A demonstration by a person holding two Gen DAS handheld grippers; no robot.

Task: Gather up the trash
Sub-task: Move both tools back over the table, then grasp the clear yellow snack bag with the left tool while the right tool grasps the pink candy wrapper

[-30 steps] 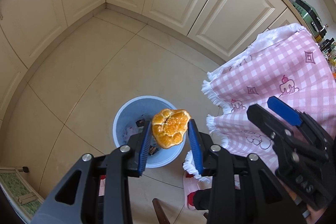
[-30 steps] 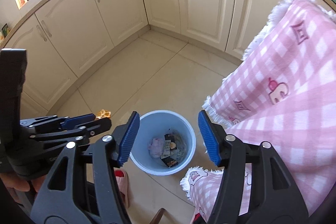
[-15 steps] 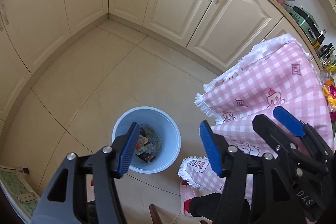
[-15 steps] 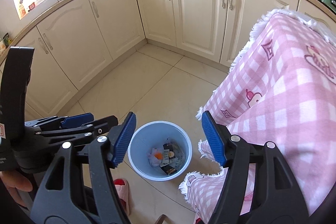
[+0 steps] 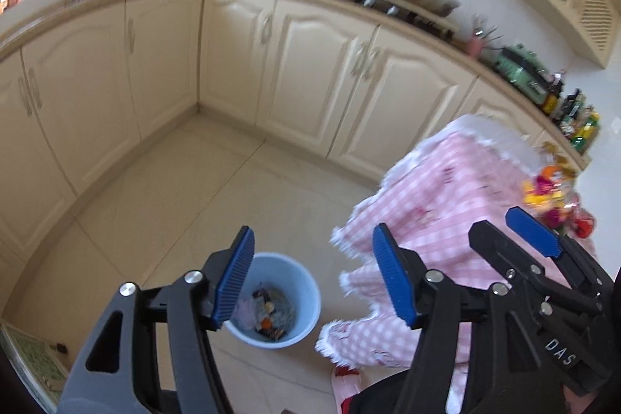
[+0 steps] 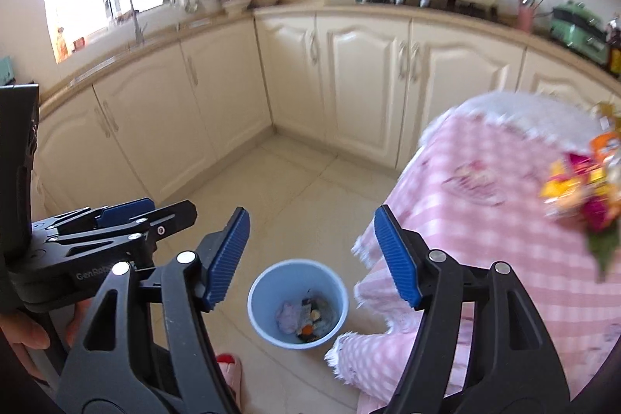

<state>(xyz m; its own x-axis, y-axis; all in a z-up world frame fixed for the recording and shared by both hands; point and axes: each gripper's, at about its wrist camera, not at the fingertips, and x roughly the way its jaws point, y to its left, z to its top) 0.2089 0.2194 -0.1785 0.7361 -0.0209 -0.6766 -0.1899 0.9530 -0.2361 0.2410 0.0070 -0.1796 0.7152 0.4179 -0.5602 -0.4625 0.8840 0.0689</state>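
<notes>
The left claw point(image 5: 312, 276) hangs above the floor with its jaws opening and nothing between them. Below it, seen between its pads point(image 5: 392, 278), stands the blue bin point(image 5: 306, 282) holding scraps point(image 5: 271, 313): something pale pink, a bit of orange, dark pieces. The right claw point(image 6: 310, 253) is just to the left claw's right, its jaws also opening and empty. The bin lies below and ahead of it too. To the right of both claws a pink checked cloth point(image 6: 485, 220) drapes over a table, its fringe hanging beside the bin. Blurred colourful wrappers point(image 6: 578, 189) lie on the cloth, far right of the right claw.
</notes>
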